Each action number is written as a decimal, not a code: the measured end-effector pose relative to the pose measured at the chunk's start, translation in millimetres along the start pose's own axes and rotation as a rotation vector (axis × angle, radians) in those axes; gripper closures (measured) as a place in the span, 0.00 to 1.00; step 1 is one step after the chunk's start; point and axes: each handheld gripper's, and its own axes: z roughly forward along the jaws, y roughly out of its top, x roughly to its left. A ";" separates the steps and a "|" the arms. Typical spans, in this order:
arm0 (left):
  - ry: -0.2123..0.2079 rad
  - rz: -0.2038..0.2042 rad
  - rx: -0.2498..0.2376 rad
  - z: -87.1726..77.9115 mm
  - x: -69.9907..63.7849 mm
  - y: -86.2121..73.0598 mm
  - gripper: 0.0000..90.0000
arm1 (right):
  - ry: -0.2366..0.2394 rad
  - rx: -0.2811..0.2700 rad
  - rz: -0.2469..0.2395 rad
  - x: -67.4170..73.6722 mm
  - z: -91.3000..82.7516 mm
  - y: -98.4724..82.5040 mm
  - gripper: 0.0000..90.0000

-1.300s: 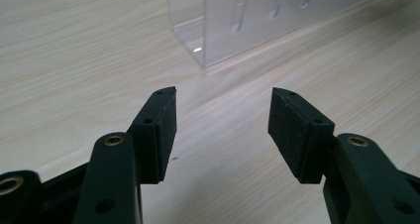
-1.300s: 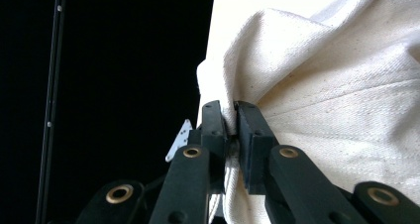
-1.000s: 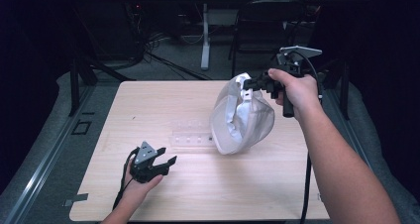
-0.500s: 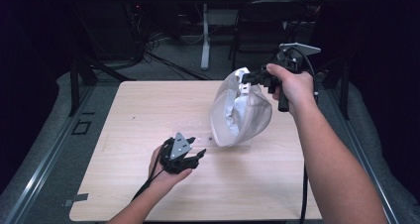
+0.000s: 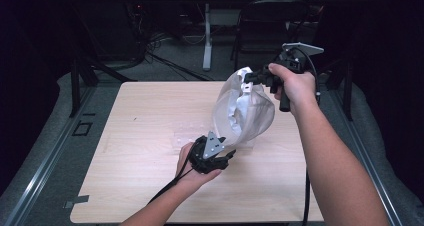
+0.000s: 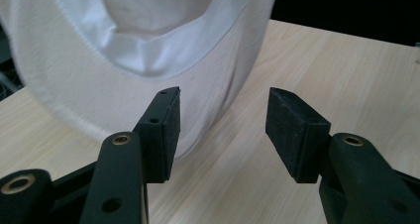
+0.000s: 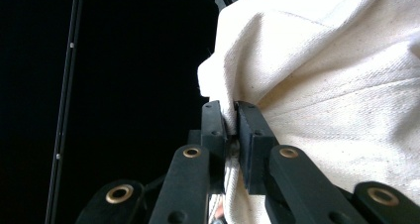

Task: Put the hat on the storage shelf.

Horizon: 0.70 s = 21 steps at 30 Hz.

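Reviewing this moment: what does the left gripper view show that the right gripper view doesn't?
Left gripper view alone: the left hand-held gripper with its jaws open and nothing between them, the light wooden table under it, and the rounded lower edge of the white cloth bag just ahead of its pads.

Right gripper view alone: the right hand-held gripper shut on a fold of the bag's cloth, with a dark background and a thin rail beside it.

Both: the same white cloth bag, seen close up, and a pair of black jaws rising from the bottom.

tool (image 6: 223, 127): jaws apart | white cloth bag (image 6: 148, 50): just ahead | table (image 6: 346, 70): beneath
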 end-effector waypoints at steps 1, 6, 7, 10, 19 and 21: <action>0.004 0.006 0.003 1.5 -1.4 1.9 0.54 | 0.003 -0.003 -0.005 -0.2 0.5 0.0 0.93; 0.037 0.033 0.044 10.6 -5.8 9.5 0.74 | -0.009 0.006 -0.008 1.0 2.1 -1.3 0.93; 0.037 0.033 0.044 10.6 -5.8 9.5 0.78 | -0.009 0.006 -0.008 1.0 2.1 -1.3 0.93; 0.038 0.033 0.053 10.3 -3.3 7.4 0.86 | -0.018 0.008 -0.011 0.5 2.9 -1.7 0.93; 0.003 0.070 0.046 0.4 9.1 5.8 0.93 | -0.008 0.008 -0.011 1.7 2.7 -1.6 0.92; -0.006 0.080 0.039 -2.6 13.7 5.7 0.94 | -0.004 0.006 -0.011 2.8 3.6 -1.6 0.92</action>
